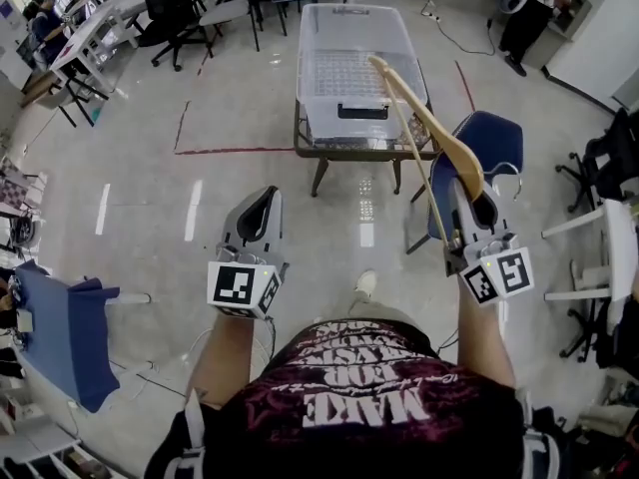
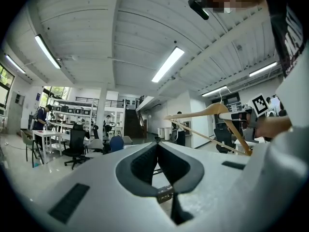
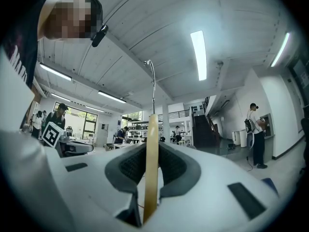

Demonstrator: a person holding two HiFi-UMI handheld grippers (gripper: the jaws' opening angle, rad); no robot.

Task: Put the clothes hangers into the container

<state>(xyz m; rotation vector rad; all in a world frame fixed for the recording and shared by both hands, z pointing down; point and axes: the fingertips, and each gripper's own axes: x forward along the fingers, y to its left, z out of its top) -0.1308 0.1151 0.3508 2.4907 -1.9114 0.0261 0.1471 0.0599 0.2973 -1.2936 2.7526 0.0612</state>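
A wooden clothes hanger (image 1: 431, 120) with a metal hook is clamped by its top in my right gripper (image 1: 469, 186), which is shut on it. The hanger reaches up and to the left, and its far end overlaps the clear plastic container (image 1: 319, 38) on a small table ahead. In the right gripper view the hanger (image 3: 151, 178) stands edge-on between the pads of the right gripper (image 3: 152, 146). My left gripper (image 1: 264, 198) hangs lower at the left, shut with nothing in it. In its own view the left gripper (image 2: 157, 146) has its jaws together, and the hanger (image 2: 212, 111) shows at the right.
A blue chair (image 1: 499, 138) stands to the right of the container's table, just behind my right gripper. Another blue seat (image 1: 65, 332) is at the lower left. Office chairs and desks (image 1: 170, 8) line the far left. A person (image 1: 529, 13) stands at the far right.
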